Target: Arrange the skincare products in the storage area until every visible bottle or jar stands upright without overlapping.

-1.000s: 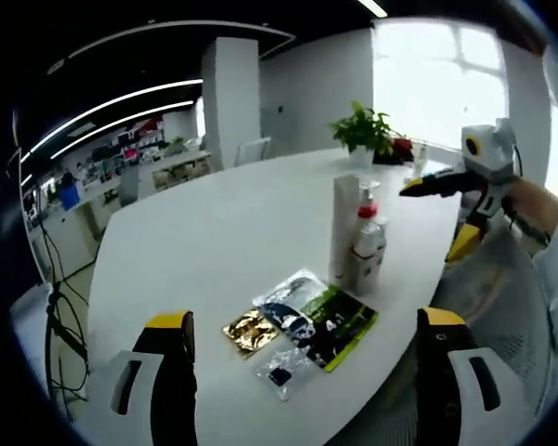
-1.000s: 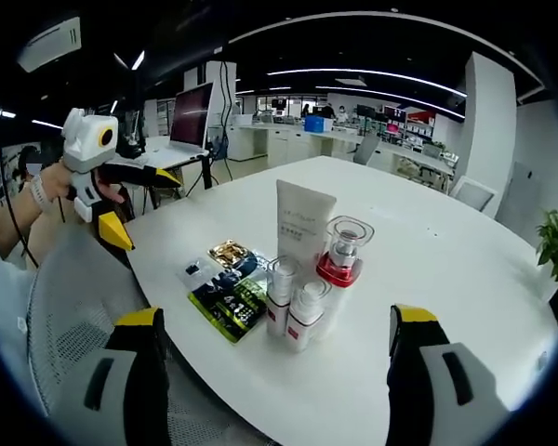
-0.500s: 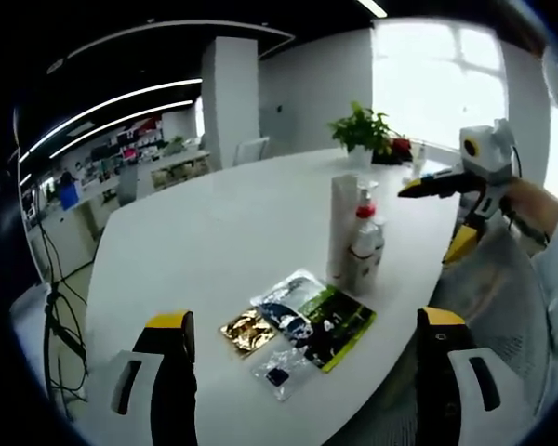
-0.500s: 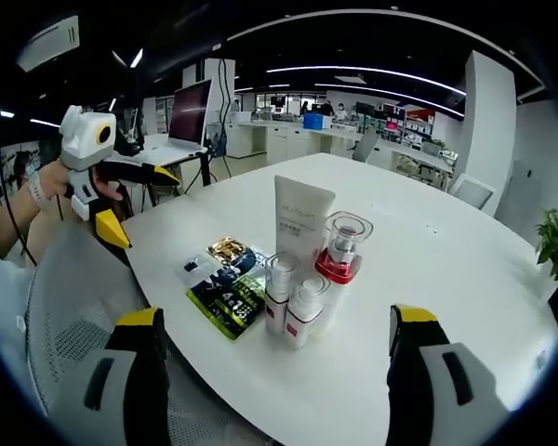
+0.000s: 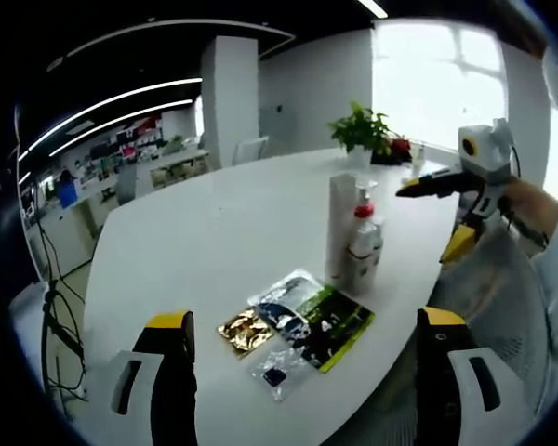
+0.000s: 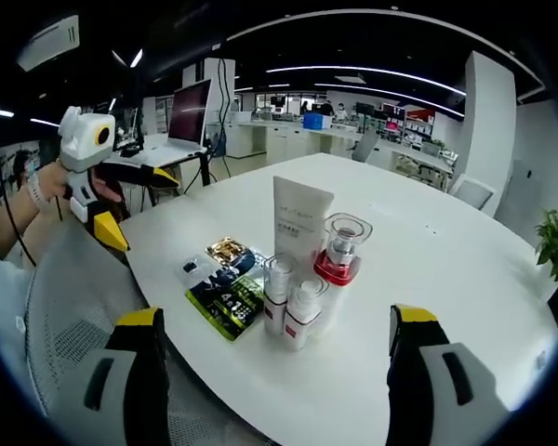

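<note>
White table: we hold both grippers back over the near edge of the round table (image 6: 465,269), with the skincare cluster standing on it well ahead of us.
Cluster: a tall white tube (image 6: 300,223) stands upright; just beside it are a clear-capped pump bottle with a red collar (image 6: 339,255) and two small white bottles (image 6: 293,307), all upright and packed touching or nearly so.
Sachets: flat foil sachets (image 6: 225,283), gold, blue, green and clear, lie on the table beside the tube, on the side away from the bottles, some overlapping each other.
Left gripper: the left gripper (image 5: 307,372) has its jaws spread wide with nothing between them.
Right gripper: the right gripper (image 6: 274,367) likewise has its jaws spread and empty.
Risk: the bottles look tall and light; reaching into so tight a group, we could nudge one into its neighbours and topple several.
Risk two: dragging a sachet out from beside the tube could tip the tube.
Around: a potted plant (image 5: 361,130) sits far behind the tube, well apart.
In the way: a mesh chair back (image 6: 65,316) lies below the grippers; nothing stands between the jaws and the tube.
</note>
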